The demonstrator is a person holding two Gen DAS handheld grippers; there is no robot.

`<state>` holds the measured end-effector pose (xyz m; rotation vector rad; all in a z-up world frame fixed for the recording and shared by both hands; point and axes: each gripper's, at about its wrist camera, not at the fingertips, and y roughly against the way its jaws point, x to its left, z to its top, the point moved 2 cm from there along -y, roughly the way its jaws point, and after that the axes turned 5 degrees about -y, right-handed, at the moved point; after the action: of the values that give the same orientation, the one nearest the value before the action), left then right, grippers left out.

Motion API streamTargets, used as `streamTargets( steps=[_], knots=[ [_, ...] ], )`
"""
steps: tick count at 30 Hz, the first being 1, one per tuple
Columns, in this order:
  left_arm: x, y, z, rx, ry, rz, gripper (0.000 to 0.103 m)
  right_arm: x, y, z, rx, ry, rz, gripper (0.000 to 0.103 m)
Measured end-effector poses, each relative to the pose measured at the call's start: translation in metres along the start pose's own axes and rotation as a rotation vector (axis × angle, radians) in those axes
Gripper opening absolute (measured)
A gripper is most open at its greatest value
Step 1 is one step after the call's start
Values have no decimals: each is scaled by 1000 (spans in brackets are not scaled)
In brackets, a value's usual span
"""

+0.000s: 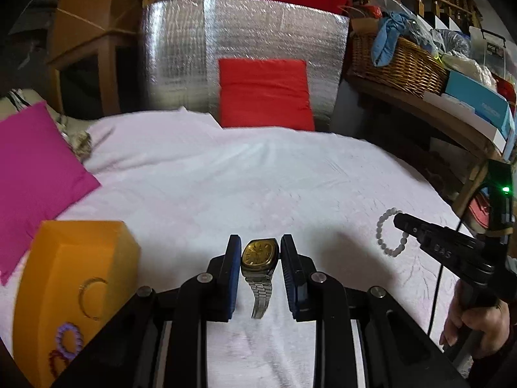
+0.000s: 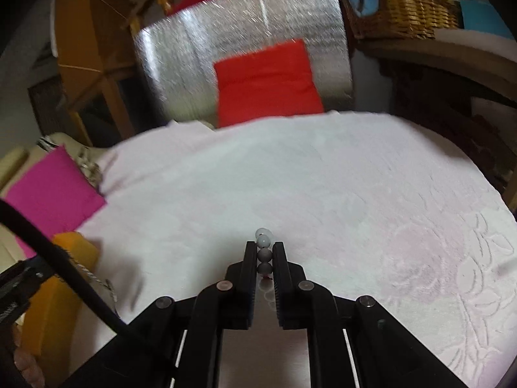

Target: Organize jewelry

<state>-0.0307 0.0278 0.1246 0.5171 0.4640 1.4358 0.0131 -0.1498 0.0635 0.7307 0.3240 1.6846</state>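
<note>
While the orange box is sitting at the left edge of the white bedspread, a thin gold bangle is lying on its top, and a purple bead bracelet and a dark red one are resting lower on it. Just to its right, the left gripper is holding a gold-faced watch between its blue pads, fingers clamped on the case, the metal strap hanging down loose above the cloth. Farther right, the right gripper is pinching a white bead bracelet, its fingers nearly together on a few beads while the rest of the loop is dangling off the tip. A hand is gripping that tool's handle at the right edge.
</note>
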Motion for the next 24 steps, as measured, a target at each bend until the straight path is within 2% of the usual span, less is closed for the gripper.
streamTargets(
  steps=[5,6,9,14,17,19,21,24],
  knots=[
    [6,22,5,-38,-15,62,22,26,14,0,-42,7,93,11],
    [8,27,6,-49,-19,70,13,36,21,-2,-49,15,105,11],
    [12,43,7,-80,-28,104,12,56,27,-4,-58,34,149,10],
    [22,57,4,-92,-13,115,11,86,34,-12,-61,72,190,11],
    [28,46,-3,-45,-6,90,11,94,37,-18,-57,86,192,11],
    [35,32,-12,-1,49,47,11,93,38,-21,-54,87,186,11],
    [45,9,-22,76,122,-6,11,87,35,-21,-37,79,173,11],
    [53,-11,-29,139,162,-35,13,74,28,-21,-14,46,161,11]
  ],
)
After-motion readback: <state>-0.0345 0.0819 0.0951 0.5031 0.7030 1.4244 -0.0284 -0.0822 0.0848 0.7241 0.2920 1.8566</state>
